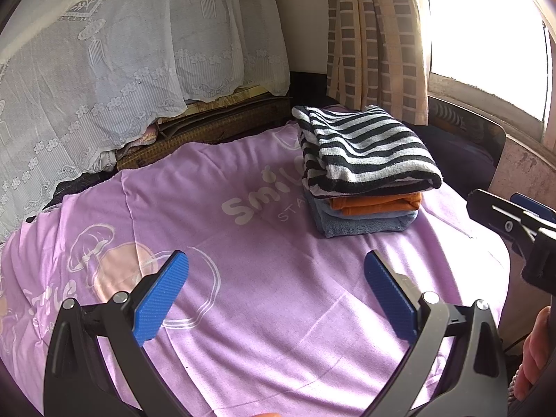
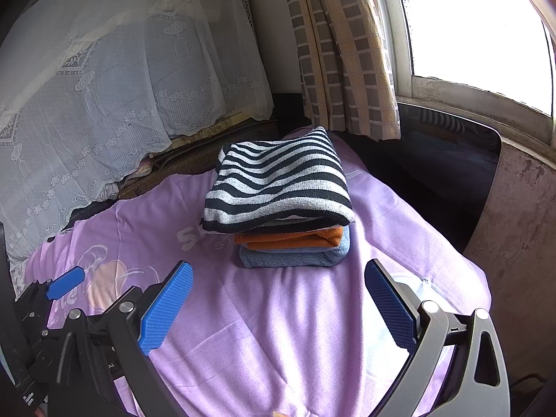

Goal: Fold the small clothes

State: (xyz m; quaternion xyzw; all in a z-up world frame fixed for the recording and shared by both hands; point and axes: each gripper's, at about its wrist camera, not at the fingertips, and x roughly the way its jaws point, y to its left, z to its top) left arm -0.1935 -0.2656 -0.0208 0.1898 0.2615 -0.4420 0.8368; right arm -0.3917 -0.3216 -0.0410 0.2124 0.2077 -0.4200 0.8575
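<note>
Both the left gripper (image 1: 276, 293) and right gripper (image 2: 278, 300) are hovering released; the soft striped top (image 2: 278, 184), topping the folded stack, is best pinched at its folded edge.

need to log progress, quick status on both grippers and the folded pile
Left gripper open, empty. Right gripper open, empty. Striped piece folded atop orange and blue pieces, stacked on purple sheet. Nothing in the way.
</note>
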